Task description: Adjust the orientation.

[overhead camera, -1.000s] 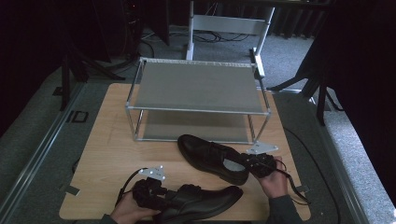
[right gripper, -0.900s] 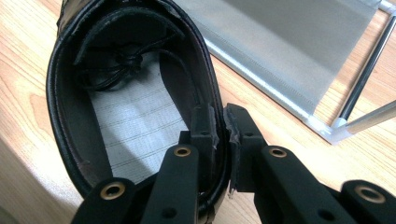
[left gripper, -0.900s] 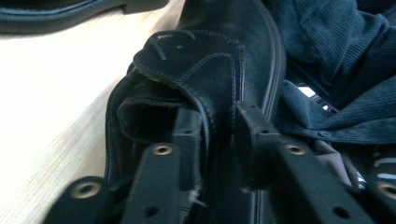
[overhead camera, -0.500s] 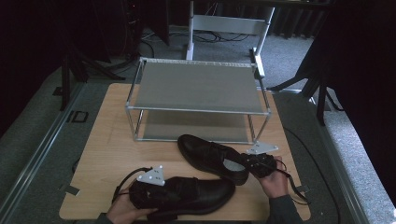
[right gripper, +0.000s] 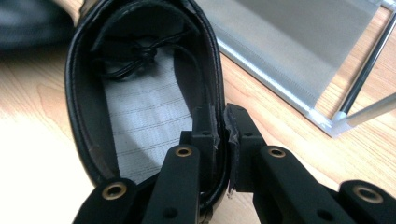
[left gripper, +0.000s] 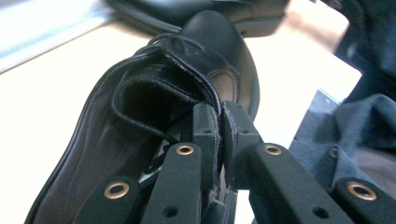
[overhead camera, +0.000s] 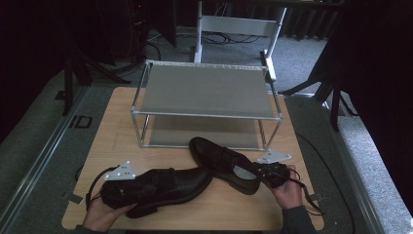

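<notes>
Wooden table (overhead camera: 311, 195); grey carpet floor (overhead camera: 302, 58); dark curtains (overhead camera: 380, 73) around; white frame (overhead camera: 238, 24) behind.

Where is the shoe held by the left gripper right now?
In the high view, the left shoe is at the table's near-left edge, toe almost meeting the other shoe, before the rack.

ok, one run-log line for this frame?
left gripper: shut on left shoe collar | right gripper: shut on right shoe collar | both shoes on table, in front of rack
</notes>
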Demonstrator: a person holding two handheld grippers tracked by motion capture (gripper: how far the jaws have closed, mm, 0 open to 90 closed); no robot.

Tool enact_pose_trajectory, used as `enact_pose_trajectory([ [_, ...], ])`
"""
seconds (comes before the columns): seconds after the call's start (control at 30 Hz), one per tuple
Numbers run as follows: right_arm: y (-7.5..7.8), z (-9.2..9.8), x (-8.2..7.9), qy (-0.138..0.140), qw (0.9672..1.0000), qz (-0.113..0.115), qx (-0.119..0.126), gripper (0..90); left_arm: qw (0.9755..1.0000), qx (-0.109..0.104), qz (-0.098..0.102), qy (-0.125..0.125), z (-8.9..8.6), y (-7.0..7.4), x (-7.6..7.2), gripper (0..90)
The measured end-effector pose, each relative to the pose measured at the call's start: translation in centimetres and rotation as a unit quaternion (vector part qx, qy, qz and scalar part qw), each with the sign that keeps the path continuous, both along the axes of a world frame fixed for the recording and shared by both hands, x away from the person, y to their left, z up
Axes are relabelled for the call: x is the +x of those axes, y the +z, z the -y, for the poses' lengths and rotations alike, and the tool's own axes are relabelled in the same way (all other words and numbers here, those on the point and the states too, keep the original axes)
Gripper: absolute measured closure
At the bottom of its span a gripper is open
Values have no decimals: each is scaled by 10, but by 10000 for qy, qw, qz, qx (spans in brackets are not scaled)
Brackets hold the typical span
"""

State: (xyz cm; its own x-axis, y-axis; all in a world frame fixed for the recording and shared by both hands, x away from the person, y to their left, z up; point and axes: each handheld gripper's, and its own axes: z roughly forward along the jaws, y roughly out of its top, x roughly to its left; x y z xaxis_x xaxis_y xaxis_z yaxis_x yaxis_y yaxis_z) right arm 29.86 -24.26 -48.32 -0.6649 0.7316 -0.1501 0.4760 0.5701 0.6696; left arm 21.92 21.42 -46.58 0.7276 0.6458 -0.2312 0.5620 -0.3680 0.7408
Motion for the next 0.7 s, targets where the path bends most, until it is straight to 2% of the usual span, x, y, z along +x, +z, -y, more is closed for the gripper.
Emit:
enact_pose_trajectory([
  [0.1, 1, 3, -6, -13, 10000, -48, 4, 833, 9989, 117, 75, 446, -11, 0, 0, 854],
  [0.23, 3, 11, -19, 85, 9999, -128, 72, 835, 9958, 214, 211, 861, -14, -1, 1, 855],
  [0.47, 2, 23, -47, 174, 9993, -213, 239, 831, 9907, 210, 349, 1299, -5, -4, 10, 854],
  [0.7, 3, 22, -58, 244, 9994, -190, 179, 824, 9865, 169, 491, 1551, 3, -4, 20, 853],
])
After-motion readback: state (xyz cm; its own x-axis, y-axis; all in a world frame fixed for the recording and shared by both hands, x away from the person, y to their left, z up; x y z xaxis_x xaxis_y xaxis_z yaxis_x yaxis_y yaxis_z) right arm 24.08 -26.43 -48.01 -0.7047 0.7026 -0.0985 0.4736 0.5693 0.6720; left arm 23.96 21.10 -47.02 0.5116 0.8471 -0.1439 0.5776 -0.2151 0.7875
